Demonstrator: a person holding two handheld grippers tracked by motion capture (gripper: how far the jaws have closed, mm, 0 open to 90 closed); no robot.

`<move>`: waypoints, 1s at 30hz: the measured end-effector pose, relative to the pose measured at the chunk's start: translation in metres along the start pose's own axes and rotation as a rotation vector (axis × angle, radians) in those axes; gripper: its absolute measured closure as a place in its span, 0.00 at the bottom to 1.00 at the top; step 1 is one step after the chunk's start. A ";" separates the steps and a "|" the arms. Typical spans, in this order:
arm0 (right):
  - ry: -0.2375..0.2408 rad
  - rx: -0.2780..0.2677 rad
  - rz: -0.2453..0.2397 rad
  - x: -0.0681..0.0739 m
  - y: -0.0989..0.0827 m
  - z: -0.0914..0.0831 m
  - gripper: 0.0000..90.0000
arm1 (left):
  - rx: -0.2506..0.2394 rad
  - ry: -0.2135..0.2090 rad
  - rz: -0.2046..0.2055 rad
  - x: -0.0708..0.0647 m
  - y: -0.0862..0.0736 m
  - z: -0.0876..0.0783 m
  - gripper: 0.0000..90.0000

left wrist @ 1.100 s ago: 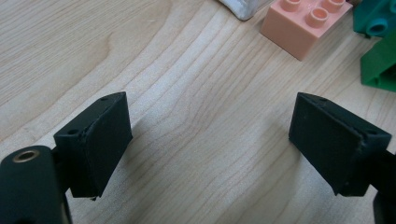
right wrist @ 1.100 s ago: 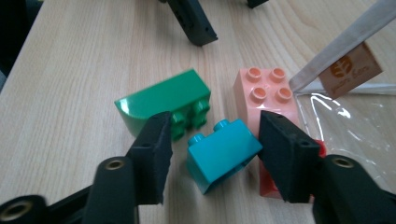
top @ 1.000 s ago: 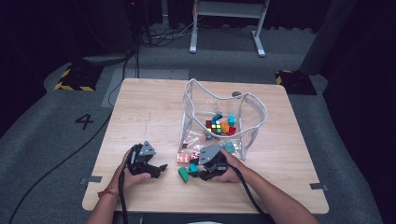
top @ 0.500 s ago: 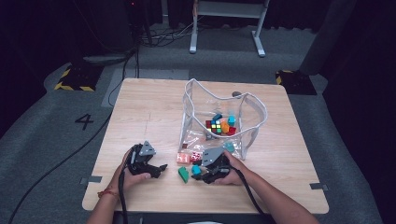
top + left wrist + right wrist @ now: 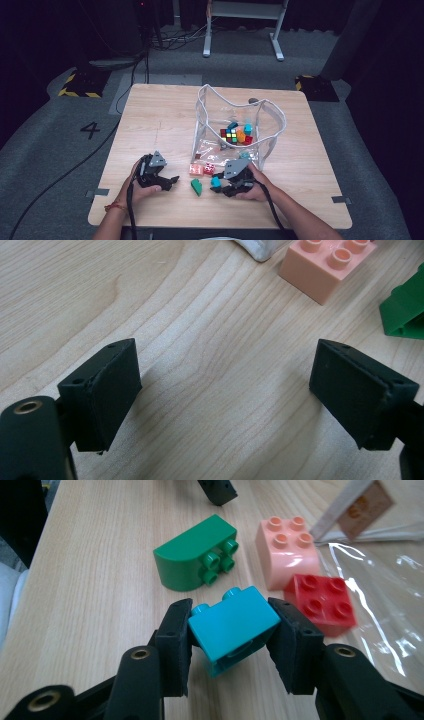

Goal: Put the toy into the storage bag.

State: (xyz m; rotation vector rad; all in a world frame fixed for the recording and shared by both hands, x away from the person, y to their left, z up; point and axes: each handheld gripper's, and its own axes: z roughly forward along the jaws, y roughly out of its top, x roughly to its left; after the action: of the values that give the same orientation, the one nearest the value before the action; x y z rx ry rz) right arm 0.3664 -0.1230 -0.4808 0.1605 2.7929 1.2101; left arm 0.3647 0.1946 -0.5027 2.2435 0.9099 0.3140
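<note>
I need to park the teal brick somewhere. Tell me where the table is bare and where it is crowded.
Bare: the wide wooden table left of the clear bag, beyond the left gripper, and the strip right of the bag. Crowded: in front of the bag, where the green brick, pink brick and red brick flank the right gripper clamping the teal brick.

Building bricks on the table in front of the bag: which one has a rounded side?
The green brick. One side curves in an arc, while the pink brick, red brick and the teal brick in the right gripper are square-edged.
</note>
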 end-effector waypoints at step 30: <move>-0.348 -0.075 0.261 -0.033 -0.099 -0.140 0.61 | 0.001 0.001 -0.001 0.000 0.000 0.000 0.15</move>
State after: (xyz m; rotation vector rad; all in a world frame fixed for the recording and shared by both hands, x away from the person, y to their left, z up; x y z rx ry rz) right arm 0.3753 -0.2955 -0.4563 0.6777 2.4749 1.1978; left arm 0.3647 0.1946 -0.5026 2.2437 0.9111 0.3144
